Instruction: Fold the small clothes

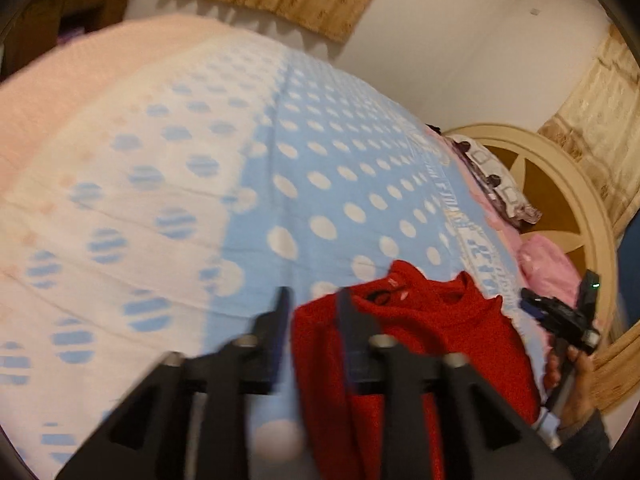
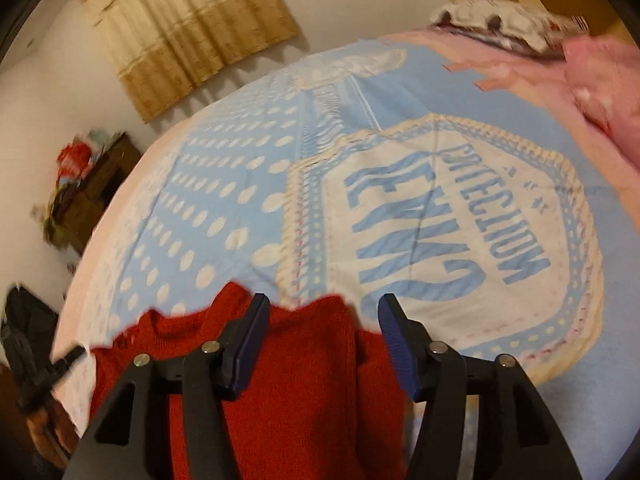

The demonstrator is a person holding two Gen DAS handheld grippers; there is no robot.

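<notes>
1. Left gripper (image 1: 312, 300) hangs with its jaws apart, clamping nothing, over the left edge of a red knit sweater (image 1: 420, 340).
2. Right gripper (image 2: 324, 312), jaws likewise spread and empty, hovers above the same garment.
3. The sweater lies at the near edge of a blue polka-dot bedspread (image 1: 320, 140); pink pillows (image 2: 604, 92) rest by the headboard (image 1: 560, 184).

Red knit garment (image 2: 296, 384) is lying on a light-blue bedsheet (image 1: 344, 152) showing white polka dots, a white panel with blue striped dots and a white badge with blue lettering; pink pillow (image 2: 608, 92), tan curtain (image 2: 188, 28), black grippers with blue pads (image 2: 252, 344)
</notes>
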